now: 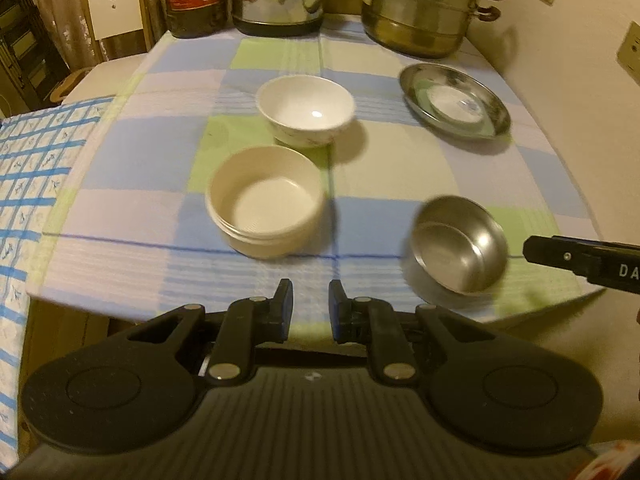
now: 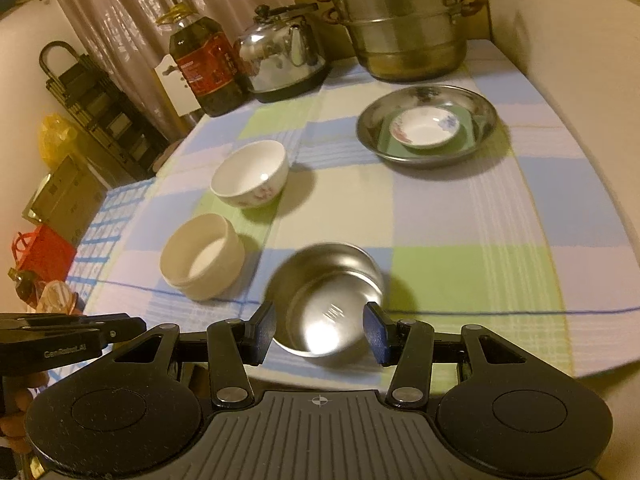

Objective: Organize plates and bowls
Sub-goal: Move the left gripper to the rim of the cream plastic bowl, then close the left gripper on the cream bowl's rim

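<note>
A small steel bowl [image 2: 328, 300] lies tilted and blurred near the table's front edge; it also shows in the left wrist view [image 1: 456, 244]. My right gripper [image 2: 320, 330] is open, its fingers on either side of the bowl's near rim, not closed on it. My left gripper [image 1: 310, 306] is open with a narrow gap and empty, at the front edge. A cream round bowl [image 1: 266, 212] and a white flowered bowl [image 1: 306, 110] stand mid-table. A steel plate [image 2: 426, 124] at the back right holds a green dish and a small white saucer [image 2: 424, 126].
At the back stand a dark oil bottle [image 2: 206, 66], a steel kettle [image 2: 282, 56] and a stacked steel steamer pot [image 2: 400, 20]. A checked cloth [image 1: 400, 176] covers the table. A wall runs along the right. A chair [image 1: 114, 4] and clutter lie to the left.
</note>
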`<act>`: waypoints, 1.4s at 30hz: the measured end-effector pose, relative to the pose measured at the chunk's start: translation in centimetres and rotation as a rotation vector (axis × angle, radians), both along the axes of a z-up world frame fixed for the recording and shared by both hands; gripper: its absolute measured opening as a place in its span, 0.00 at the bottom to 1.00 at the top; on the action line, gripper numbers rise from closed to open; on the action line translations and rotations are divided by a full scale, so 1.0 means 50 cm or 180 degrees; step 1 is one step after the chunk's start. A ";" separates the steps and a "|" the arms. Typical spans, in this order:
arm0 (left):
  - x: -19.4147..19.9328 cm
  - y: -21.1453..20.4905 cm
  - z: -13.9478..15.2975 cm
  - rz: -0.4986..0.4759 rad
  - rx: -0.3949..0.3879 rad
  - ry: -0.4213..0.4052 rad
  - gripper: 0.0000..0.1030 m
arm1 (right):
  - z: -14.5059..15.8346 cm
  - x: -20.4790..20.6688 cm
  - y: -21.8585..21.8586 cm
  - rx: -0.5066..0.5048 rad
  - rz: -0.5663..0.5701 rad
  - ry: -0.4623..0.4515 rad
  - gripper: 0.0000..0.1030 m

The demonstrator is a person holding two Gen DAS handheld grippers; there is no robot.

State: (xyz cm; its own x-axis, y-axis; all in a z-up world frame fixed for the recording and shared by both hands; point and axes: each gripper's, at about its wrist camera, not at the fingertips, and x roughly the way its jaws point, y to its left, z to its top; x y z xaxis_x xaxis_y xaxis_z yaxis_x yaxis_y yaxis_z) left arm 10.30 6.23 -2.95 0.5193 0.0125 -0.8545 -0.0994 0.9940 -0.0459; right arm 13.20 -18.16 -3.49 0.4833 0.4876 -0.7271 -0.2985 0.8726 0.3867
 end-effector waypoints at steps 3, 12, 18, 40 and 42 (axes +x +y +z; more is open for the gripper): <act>0.021 0.048 -0.002 0.0022 -0.0008 -0.0045 0.16 | -0.003 0.020 0.040 0.0015 0.0000 0.0017 0.47; 0.092 0.161 -0.036 -0.0054 -0.0115 -0.0051 0.16 | -0.024 0.079 0.171 0.0052 0.0052 0.0065 0.47; 0.144 0.206 -0.065 -0.0150 -0.0237 0.0024 0.16 | -0.052 0.113 0.240 0.0052 0.0056 0.0169 0.47; 0.252 0.258 -0.160 -0.0465 -0.0452 0.0371 0.16 | -0.157 0.180 0.351 -0.0127 -0.0135 0.0464 0.34; 0.255 0.258 -0.163 -0.0490 -0.0465 0.0394 0.16 | -0.159 0.181 0.355 -0.0133 -0.0141 0.0456 0.29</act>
State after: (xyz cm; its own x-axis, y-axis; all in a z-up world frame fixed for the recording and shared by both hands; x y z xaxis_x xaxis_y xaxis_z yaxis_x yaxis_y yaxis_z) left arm 23.04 19.14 -11.11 0.3966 -0.1873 -0.8987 0.0391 0.9815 -0.1873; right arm 22.25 -0.41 -11.43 0.3934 0.4360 -0.8094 -0.2038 0.8999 0.3856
